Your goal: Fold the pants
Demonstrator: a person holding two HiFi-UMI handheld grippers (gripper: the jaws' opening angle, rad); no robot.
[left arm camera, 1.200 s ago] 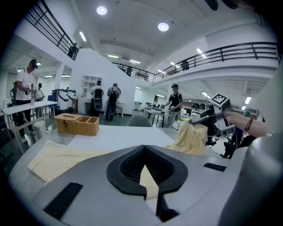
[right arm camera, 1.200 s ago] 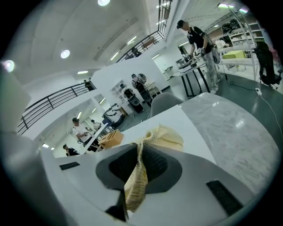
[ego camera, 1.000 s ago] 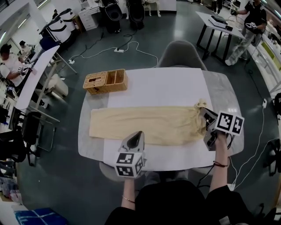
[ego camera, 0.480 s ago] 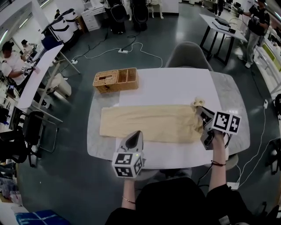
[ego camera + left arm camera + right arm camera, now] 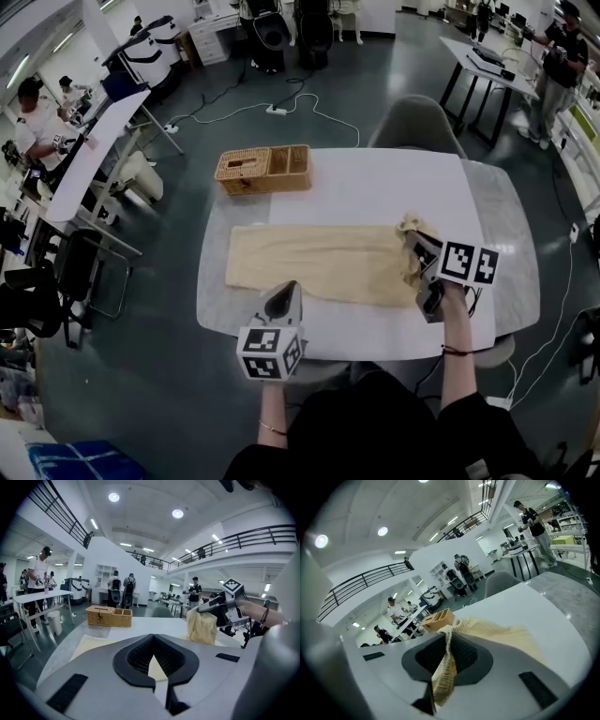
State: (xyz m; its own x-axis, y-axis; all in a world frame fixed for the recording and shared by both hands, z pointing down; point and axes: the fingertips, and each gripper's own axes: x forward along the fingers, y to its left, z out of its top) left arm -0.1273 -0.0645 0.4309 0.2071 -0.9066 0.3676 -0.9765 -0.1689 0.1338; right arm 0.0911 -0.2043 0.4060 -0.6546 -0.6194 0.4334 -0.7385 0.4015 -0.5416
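Cream-yellow pants point(image 5: 319, 262) lie lengthwise across the white table point(image 5: 375, 183). My right gripper point(image 5: 424, 267) is shut on their right end, which is lifted off the table and bunched point(image 5: 410, 234). In the right gripper view the cloth point(image 5: 501, 637) runs out of the right gripper point(image 5: 449, 639), and a fold hangs down between the jaws. My left gripper point(image 5: 289, 286) hovers over the pants' near edge at the table's front, jaws together and holding nothing. In the left gripper view, cloth point(image 5: 93, 644) shows below the left gripper point(image 5: 152, 644), and the lifted end point(image 5: 202, 626) hangs at the right.
A wicker basket point(image 5: 264, 169) stands at the table's far left corner. A grey chair point(image 5: 412, 122) sits behind the table. Other tables, cables and people point(image 5: 37, 122) are farther off on the floor around.
My right gripper has carried the pants' right end leftward, so the spread cloth looks shorter. My left gripper has also shifted left along the front edge.
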